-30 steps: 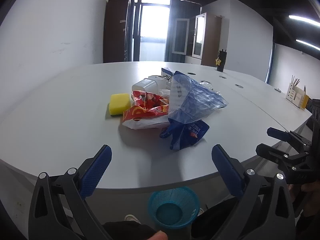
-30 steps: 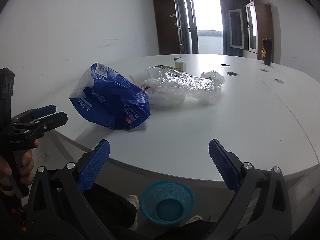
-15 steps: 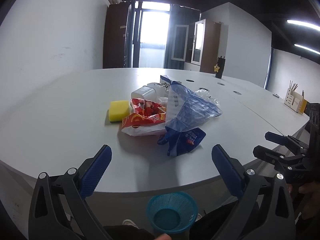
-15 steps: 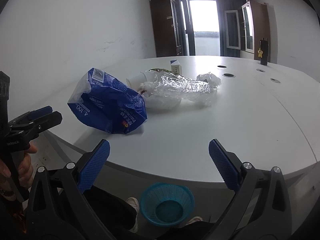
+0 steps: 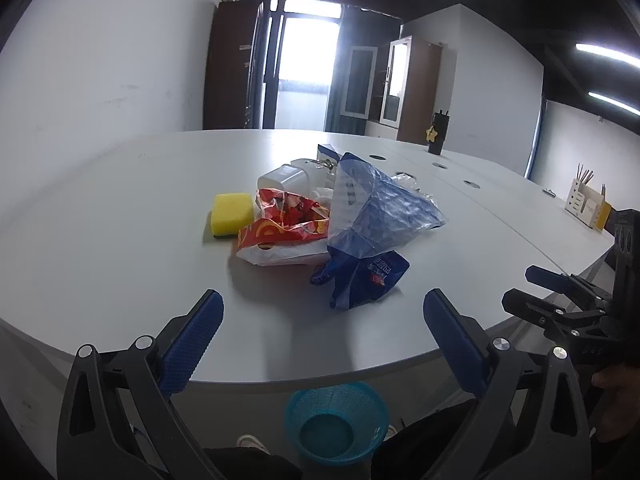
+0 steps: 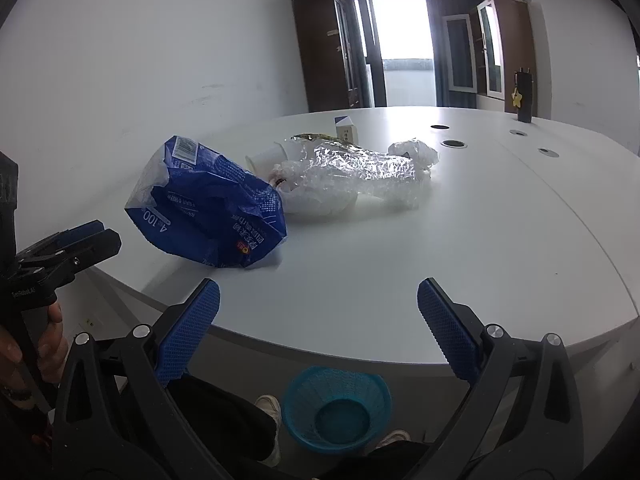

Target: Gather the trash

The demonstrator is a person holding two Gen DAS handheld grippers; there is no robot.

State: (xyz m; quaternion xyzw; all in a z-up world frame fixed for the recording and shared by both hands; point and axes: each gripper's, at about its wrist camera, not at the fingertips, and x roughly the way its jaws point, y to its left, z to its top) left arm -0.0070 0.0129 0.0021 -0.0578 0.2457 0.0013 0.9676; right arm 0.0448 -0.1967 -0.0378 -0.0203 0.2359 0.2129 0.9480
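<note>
A heap of trash lies on the white table (image 5: 100,240): a blue plastic bag (image 5: 372,232) (image 6: 212,208), a red snack wrapper (image 5: 288,228), crumpled clear plastic (image 6: 360,172), a white paper cup (image 5: 280,178) (image 6: 266,158) and a small carton (image 6: 346,128). A yellow sponge (image 5: 233,210) sits left of the heap. Below the table edge a blue mesh basket (image 5: 336,420) (image 6: 338,408) stands on the floor. My left gripper (image 5: 324,344) and right gripper (image 6: 318,328) are both open and empty, held short of the table edge.
A dark bottle with a star charm (image 5: 438,132) (image 6: 524,96) stands at the far side. A desk organizer (image 5: 586,200) sits far right. Cable holes (image 6: 454,143) dot the table. A person's legs and shoes (image 6: 268,408) are beside the basket.
Both grippers have drawn back and risen slightly, so the trash heap sits a little farther away. Both stay open and empty.
</note>
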